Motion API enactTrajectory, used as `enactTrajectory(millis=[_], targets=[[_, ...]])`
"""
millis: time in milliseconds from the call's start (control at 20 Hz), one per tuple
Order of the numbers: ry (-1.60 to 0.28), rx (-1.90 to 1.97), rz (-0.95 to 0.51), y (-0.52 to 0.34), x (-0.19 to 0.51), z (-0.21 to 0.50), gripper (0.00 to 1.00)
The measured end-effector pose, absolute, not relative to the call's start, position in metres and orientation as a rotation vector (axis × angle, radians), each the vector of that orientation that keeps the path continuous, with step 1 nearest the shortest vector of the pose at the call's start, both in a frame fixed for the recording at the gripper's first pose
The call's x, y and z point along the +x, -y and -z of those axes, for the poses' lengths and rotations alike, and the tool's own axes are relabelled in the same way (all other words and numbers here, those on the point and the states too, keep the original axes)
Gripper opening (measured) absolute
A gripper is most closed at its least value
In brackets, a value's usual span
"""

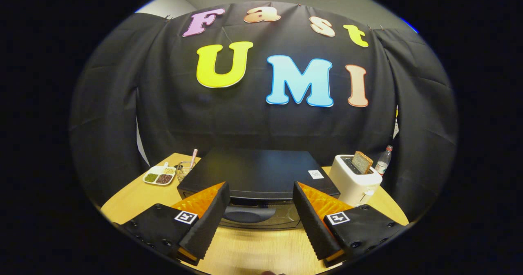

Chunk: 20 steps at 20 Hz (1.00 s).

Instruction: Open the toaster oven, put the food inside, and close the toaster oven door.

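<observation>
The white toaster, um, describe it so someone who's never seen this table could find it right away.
Start at the black toaster oven just beyond the open gripper fingers on the wooden table. The white toaster stands beside it, on the side away from the snack dish. It alone has a bread slice sticking up, with a bottle behind.

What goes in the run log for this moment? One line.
gripper: open, empty | toaster oven: door shut, just ahead | handle: between fingers, untouched

Wooden table (135, 203) bears toaster oven (257, 175), white toaster (353, 181), divided dish (159, 176), bottle (383, 161)
</observation>
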<state>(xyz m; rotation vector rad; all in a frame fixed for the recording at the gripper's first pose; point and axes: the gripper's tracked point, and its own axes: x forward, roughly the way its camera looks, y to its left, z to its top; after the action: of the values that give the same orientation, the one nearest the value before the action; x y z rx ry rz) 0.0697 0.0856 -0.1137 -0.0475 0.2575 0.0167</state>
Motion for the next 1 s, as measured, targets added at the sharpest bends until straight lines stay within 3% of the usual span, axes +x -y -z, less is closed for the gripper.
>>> enactTrajectory(millis=[550, 1000], targets=[[-0.387, 0.022, 0.002, -0.095, 0.11, 0.169, 0.99], [-0.488, -0.013, -0.05, -0.099, 0.1, 0.177, 0.99]])
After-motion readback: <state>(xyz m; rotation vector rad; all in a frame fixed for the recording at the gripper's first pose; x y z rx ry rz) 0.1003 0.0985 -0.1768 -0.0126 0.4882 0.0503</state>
